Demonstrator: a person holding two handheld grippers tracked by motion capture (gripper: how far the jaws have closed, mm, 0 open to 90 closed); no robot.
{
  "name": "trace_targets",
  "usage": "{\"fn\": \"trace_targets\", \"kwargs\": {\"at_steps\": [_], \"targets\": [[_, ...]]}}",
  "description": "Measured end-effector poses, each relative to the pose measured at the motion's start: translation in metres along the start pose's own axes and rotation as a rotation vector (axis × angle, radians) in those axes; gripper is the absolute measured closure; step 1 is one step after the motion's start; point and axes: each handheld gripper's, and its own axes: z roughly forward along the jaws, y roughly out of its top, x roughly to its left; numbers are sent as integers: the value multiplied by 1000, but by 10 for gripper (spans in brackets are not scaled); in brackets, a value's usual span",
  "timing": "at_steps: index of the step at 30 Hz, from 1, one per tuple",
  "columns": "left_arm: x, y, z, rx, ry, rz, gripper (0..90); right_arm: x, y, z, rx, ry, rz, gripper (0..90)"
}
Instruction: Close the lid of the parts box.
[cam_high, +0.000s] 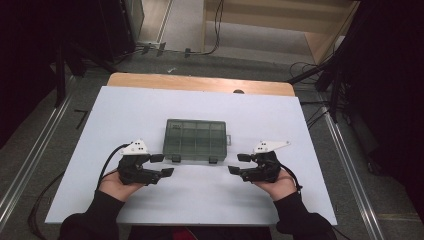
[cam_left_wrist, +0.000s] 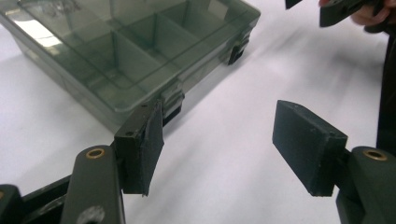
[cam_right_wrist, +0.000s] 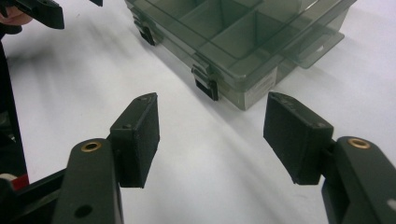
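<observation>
Grippers flank a shut compartment box on the white table: left gripper and right gripper both gape wide, empty, box just ahead between them.

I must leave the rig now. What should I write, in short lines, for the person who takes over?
Left gripper: open, holding nothing, near the front left corner of the box.
Right gripper: open, holding nothing, near the front right corner.
Smoky transparent plastic compartment box: flat on the white table board, lid down, both front latches look closed.
Done: nothing visible.
Left: probably undo the latches and open the lid.
</observation>
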Motion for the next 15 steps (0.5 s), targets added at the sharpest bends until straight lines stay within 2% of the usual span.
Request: {"fn": "trace_targets", "kwargs": {"at_steps": [3,6,15], "targets": [[1,-5,1,10,-10,-12,337,0,-3,-1,3,-2,2,348],[2,-8,1,21,-28,-32,299,-1,-6,-2,2,-4,1,347],[2,-16,-5,25,-19,-36,300,-3,-18,-8,-7,-1,-1,347]]}}
